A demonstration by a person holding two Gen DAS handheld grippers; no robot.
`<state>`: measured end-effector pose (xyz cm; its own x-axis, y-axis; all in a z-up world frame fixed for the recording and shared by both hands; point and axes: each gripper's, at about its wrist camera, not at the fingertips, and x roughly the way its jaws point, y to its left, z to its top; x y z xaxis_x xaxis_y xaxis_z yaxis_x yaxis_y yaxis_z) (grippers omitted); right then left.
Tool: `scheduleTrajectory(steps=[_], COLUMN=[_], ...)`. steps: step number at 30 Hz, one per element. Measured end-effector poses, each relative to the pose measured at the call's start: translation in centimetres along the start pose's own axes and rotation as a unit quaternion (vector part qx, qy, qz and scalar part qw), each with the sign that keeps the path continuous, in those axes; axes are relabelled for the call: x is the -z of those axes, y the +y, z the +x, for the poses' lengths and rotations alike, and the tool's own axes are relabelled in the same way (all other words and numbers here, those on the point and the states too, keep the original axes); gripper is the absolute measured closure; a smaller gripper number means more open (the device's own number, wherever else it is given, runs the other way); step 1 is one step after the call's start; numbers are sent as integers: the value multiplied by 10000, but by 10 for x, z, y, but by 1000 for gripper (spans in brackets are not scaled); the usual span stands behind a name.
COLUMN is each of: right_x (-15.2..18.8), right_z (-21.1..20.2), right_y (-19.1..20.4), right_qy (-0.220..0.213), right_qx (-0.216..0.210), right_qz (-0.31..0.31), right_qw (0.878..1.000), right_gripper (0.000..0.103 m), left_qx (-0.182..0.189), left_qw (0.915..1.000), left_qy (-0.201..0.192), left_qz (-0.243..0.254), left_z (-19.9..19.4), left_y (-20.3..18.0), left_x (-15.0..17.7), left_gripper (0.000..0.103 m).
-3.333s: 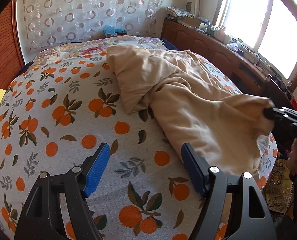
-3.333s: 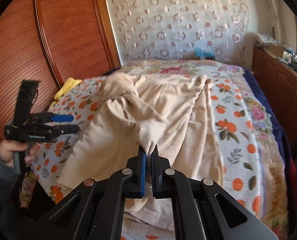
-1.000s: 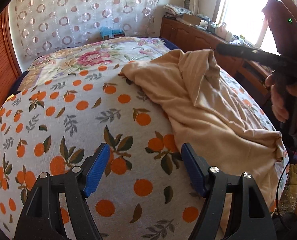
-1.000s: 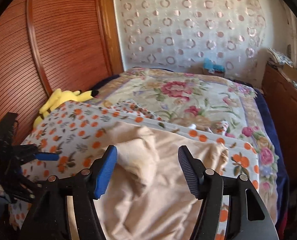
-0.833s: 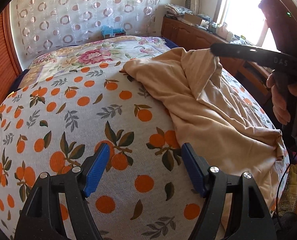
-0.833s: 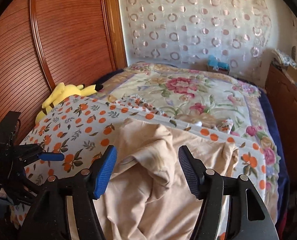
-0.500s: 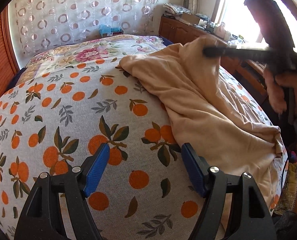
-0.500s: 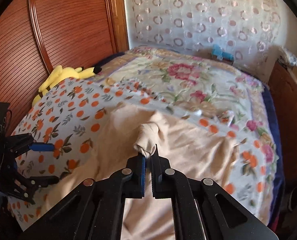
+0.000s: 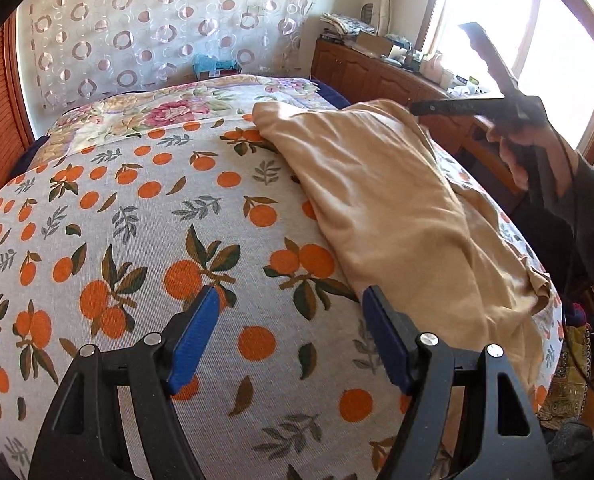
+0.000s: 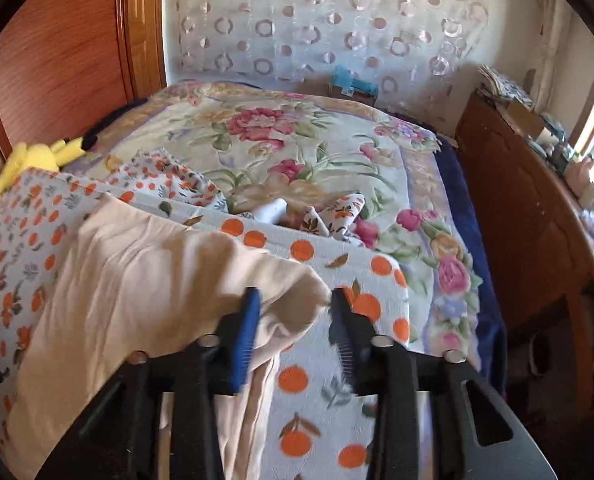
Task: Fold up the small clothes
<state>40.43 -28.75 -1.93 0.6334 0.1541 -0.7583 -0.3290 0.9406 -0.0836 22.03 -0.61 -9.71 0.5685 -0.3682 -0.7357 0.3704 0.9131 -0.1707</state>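
A beige garment [image 9: 381,200] lies spread on the right part of the bed over an orange-print sheet [image 9: 145,216]. My left gripper [image 9: 291,320] is open and empty, hovering over the sheet just left of the garment's near edge. My right gripper [image 10: 295,308] is open, its jaws on either side of a folded corner of the garment [image 10: 153,280], which rests on the sheet. In the left wrist view the right gripper [image 9: 417,109] shows above the garment's far right edge, held by a hand.
A floral quilt [image 10: 297,140] covers the far half of the bed. A yellow plush toy [image 10: 33,160] lies at its left edge by the wooden wardrobe [image 10: 57,48]. A wooden cabinet [image 9: 381,76] with clutter runs under the window at right.
My right gripper, shut on the garment's corner half a second ago, has opened and let it drop flat. The left gripper has stayed open over the sheet.
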Motion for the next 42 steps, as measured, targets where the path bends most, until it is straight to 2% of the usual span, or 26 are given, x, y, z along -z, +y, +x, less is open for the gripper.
scheduleTrajectory(steps=[5,8,13,16,20,21,22,23,24,30,36,38,40,41,42], right_x=[51,95,158,178,189,195,197,199,203,232,253,251,250,247,247], right_z=[-51,-83,-110,-118,-125,-130,-129,-129,-134,-193,-178,-172,-168,-164,-161], right_y=[6,14,21,27,24,36,36,35,38,21,17,19,19,19,18], right_qy=[-226,-164,60,129,125,131,107,68,22,-444,-238,-228,-286,-328,-351], right_qx=[-506,-707,-939,-913,-1032,-993,-958,-947,-892,-829,-723,-626,-528,-483,-388], right_qz=[378,336,417,453,670,634,593,580,580,742,896,854,893,920,945], right_qw=[9977,9968,9947,9947,9923,9929,9936,9938,9943,9928,9931,9941,9942,9940,9942], right_gripper=[56,56,56,56,56,57,63,94,96,97,96,87,67,50,42], left_qx=[67,114,172,160,158,154,146,144,141,177,266,312,407,436,424], left_qw=[9999,9999,9996,9994,9994,9994,9994,9994,9995,9996,9994,9993,9989,9988,9989], left_qy=[-85,-102,-138,-113,-56,-49,-46,-41,-10,58,102,120,186,190,165], left_qz=[10,54,186,269,317,315,310,296,272,201,179,180,142,129,141], left_z=[-12,-18,-30,-35,-41,-43,-43,-43,-43,-47,-44,-43,-40,-40,-40], left_y=[-13,-25,-49,-61,-75,-78,-80,-82,-83,-89,-93,-95,-96,-97,-99], left_x=[6,12,28,37,51,54,57,60,63,74,81,84,87,88,89], left_gripper=[28,28,28,28,28,28,28,28,28,28,28,37,42,44,45])
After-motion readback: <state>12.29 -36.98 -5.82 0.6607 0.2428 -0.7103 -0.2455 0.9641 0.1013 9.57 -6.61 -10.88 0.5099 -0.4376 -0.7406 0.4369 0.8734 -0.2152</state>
